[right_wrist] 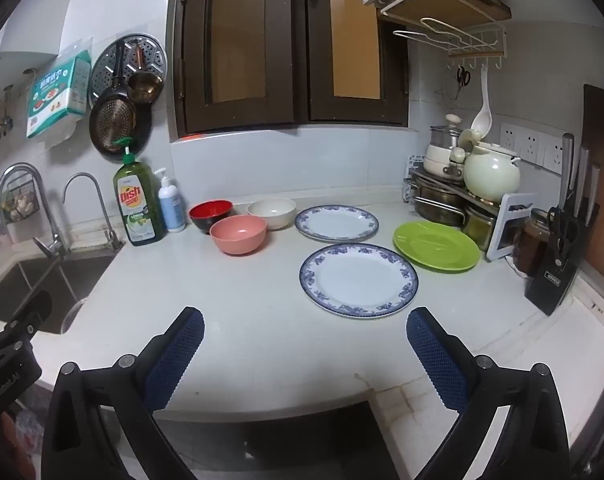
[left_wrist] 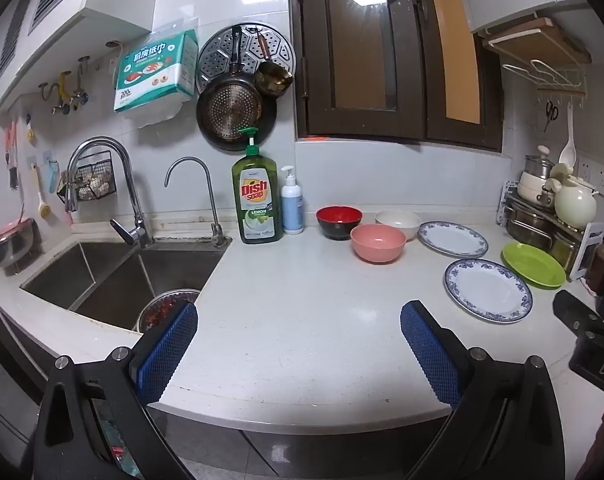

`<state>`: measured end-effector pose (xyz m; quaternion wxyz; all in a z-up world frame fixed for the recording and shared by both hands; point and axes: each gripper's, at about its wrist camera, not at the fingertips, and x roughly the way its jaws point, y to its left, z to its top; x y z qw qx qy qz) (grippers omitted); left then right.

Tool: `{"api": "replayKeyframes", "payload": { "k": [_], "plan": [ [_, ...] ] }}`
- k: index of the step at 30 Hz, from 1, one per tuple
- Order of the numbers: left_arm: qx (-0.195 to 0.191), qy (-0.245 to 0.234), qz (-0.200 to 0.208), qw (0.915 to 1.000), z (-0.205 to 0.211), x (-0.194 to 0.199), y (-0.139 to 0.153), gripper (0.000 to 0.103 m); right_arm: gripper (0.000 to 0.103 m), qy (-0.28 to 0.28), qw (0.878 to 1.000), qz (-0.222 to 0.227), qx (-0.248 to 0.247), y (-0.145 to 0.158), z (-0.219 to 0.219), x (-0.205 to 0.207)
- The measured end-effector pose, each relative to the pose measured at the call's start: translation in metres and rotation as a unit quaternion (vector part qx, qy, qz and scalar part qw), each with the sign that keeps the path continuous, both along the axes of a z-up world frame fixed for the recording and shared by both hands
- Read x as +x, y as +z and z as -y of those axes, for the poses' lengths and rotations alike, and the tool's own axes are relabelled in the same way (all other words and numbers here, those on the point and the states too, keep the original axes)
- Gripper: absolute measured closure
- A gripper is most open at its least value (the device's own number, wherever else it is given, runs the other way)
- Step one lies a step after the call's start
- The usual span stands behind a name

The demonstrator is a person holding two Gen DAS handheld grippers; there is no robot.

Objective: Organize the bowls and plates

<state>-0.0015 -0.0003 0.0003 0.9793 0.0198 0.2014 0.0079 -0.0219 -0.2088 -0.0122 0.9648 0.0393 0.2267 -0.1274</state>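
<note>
Both jaws wide apart, empty — bare counter [right_wrist: 262, 340] ahead; near plate [right_wrist: 359, 280] beyond, sink [left_wrist: 114, 276] left.

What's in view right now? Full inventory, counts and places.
Bowls: 3; red-and-black bowl, pink bowl, white bowl; clustered on the counter right of the soaps.
Blue-rimmed plates: 2, white; far plate, near plate.
Green plate: 1, right of both, by the pot rack.
Dish soap bottle: 1, green, by the sink.
Pump bottle: 1, white and blue, beside it.
Sink: 1, steel, left, two taps.
Hanging pans: dark and metal, on the wall.
Knife block: 1, black, far right.
Left claw: open, empty.
Right claw: open, empty.
</note>
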Motion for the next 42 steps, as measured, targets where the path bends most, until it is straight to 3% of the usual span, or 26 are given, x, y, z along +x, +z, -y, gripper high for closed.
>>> {"api": "replayKeyframes", "payload": {
  "k": [3,8,21,42],
  "plan": [
    [0.011,-0.012,-0.019,0.9997,0.009,0.008,0.004,0.0,0.0,-0.005,1.0,-0.002,0.001,0.001,-0.001,0.0],
    [-0.01,-0.026,-0.003,0.9996,0.009,0.008,0.001,0.0,0.0,-0.009,1.0,-0.001,0.008,0.002,0.005,0.0],
    [-0.008,-0.044,0.004,0.999,0.019,0.016,0.005,0.0,0.0,-0.026,1.0,0.004,-0.001,0.005,0.013,0.0],
    [-0.006,-0.036,0.013,0.9992,0.014,0.023,0.009,0.0,0.0,-0.027,0.999,0.016,-0.012,0.014,0.01,0.003]
  ]
}}
